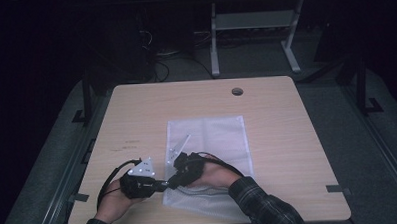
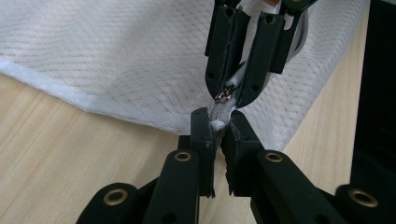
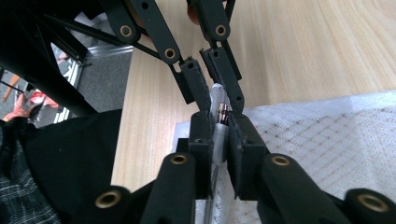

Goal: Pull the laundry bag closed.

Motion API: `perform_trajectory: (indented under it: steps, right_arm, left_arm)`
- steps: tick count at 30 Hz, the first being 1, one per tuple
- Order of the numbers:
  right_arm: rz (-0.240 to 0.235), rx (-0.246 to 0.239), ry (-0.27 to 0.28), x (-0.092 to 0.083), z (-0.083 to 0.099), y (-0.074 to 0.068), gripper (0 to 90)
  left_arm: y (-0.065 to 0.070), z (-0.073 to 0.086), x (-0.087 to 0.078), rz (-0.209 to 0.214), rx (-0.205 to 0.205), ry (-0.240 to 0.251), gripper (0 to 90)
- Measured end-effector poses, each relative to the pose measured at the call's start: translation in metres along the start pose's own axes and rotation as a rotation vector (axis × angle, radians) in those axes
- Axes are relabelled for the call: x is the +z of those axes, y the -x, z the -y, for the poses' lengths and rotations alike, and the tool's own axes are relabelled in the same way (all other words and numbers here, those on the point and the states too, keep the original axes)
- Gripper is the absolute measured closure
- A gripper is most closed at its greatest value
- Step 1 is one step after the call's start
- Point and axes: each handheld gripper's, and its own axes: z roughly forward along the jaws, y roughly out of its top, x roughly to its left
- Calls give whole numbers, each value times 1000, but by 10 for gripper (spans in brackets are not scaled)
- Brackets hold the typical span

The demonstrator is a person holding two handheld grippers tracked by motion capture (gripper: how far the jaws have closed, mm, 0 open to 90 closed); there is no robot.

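Closest to the lens, the left gripper (image 2: 218,122) is clamping its jaws tight on the corner of a white mesh zipper bag (image 2: 140,56), right at the end of the zipper tape. Facing it almost tip to tip, the right gripper (image 3: 219,122) is pinching the small metal zipper pull (image 2: 224,95) between its closed jaws, with grey tape running through the gap. So both are gripping something, neither is hanging open.

The bag (image 1: 207,141) is lying flat on the light wooden table (image 1: 287,139), near the person's edge, and both hands are meeting at its near left corner.

Progress-wise, I'm reading this as the very start of a zip run: the slider is sitting right up against the held end, so basically the whole zipper length is waiting to be travelled. The anchoring and grabbing part looks done. Can't tell from here whether the bag is getting opened or closed, the teeth are too small to make out.
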Motion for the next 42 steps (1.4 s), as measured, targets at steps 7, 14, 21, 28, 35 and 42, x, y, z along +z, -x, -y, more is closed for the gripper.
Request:
perform_trajectory:
  steps: [7,14,21,28,35,42]
  right_arm:
    - [21,-18,-2,0,0,-1,823]
    - [43,-36,-12,-1,-1,-4,830]
    - [50,-31,-10,-3,0,-5,833]
    - [77,-50,-13,-8,5,-7,789]
    - [101,-60,-11,-18,10,-7,813]
    - [141,-110,-23,-19,9,-8,802]
  left_arm:
    - [0,0,0,7,-13,0,829]
    - [-1,0,0,16,-32,-7,836]
    - [-2,-1,-1,16,-61,-4,844]
    - [-5,2,-2,27,-85,-8,843]
    - [-4,1,-1,34,-73,-7,842]
    - [-2,0,2,41,-56,-13,841]
